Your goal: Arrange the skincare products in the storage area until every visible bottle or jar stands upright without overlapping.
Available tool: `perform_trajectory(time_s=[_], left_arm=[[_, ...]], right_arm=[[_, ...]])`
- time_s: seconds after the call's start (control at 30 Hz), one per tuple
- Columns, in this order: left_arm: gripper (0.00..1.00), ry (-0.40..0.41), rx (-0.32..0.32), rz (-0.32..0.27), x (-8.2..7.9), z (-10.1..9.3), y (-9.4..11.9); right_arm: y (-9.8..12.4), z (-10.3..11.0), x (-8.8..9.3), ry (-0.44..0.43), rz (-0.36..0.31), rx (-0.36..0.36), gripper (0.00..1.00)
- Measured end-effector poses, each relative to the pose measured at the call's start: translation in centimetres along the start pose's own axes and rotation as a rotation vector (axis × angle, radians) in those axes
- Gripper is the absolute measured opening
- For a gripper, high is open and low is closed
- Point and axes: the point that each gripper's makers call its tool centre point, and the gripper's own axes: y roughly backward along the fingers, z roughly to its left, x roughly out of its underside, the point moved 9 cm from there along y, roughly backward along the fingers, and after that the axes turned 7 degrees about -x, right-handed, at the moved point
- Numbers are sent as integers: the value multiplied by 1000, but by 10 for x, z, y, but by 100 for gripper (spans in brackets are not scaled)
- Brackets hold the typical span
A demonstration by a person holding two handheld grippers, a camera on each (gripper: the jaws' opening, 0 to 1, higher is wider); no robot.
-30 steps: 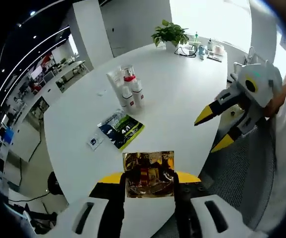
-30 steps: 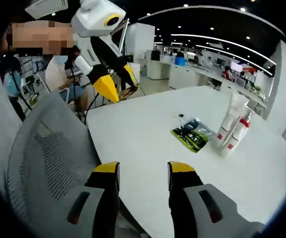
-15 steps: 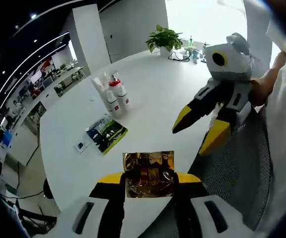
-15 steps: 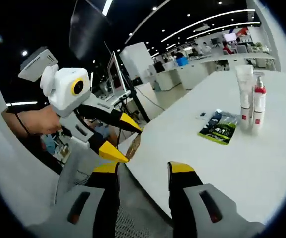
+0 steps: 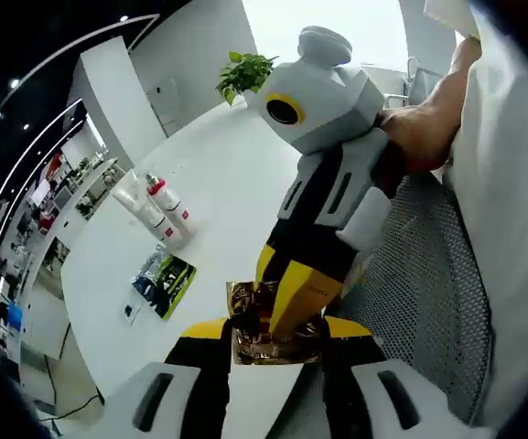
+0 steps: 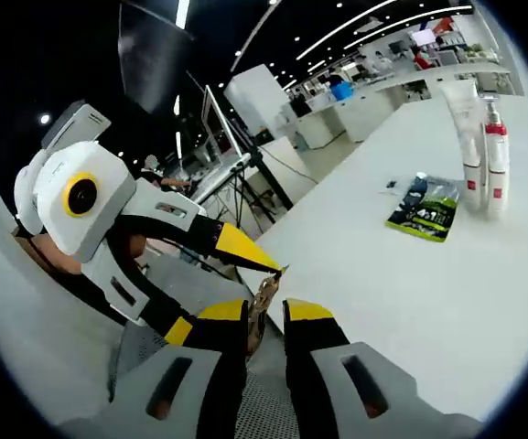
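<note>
A crinkled gold foil sachet (image 5: 262, 340) is held in my left gripper (image 5: 273, 327), which is shut on it low over the near edge of the white table (image 5: 218, 174). My right gripper (image 5: 280, 294) reaches in from above, its yellow fingertips (image 5: 302, 294) straddling the sachet's top edge. In the right gripper view the sachet (image 6: 264, 297) shows edge-on and fills the narrow gap of my right gripper (image 6: 264, 315), with the left gripper (image 6: 245, 285) coming in from the left. A white tube (image 6: 465, 123) and red-capped bottles (image 6: 495, 155) stand upright far off on the table (image 6: 382, 274).
A green-and-black packet (image 5: 165, 282) lies flat beside a small card (image 5: 132, 312), short of the bottles (image 5: 158, 210). A potted plant (image 5: 245, 71) stands at the far edge. A grey mesh chair (image 5: 419, 302) sits under the grippers. A person's forearm (image 5: 428, 128) holds the right gripper.
The right gripper has swung in from the side onto the sachet and its jaws have narrowed around it. The left gripper still grips the sachet.
</note>
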Motion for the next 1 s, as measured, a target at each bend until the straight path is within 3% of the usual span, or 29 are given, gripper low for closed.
perform_trajectory(time_s=[0.07,0.27,0.5,0.63,0.7,0.77,0.93,1.0], left_arm=[[40,-30,-12,8,-1,-2,0],[39,-46,-18,3,-2,-4,0],[40,-35,-29,-13,-1,-3,-2],[41,85,-28,-16,10,4,0],[41,180,-41,-33,20,9,2],[41,294,-30,-45,29,14,4],[39,614,94,-171,35,17,6],[35,744,171,-233,33,15,6]], right_arm=[[-1,2,1,-39,-4,-36,4],[2,0,3,-63,19,-2,0],[8,0,1,-55,-8,-1,0],[12,-3,-1,-71,-28,8,0],[14,-3,-4,-121,-69,-8,0],[17,-4,-8,-106,-104,-6,0],[24,0,-18,-148,-221,-67,0],[28,1,-22,-161,-272,-97,0]])
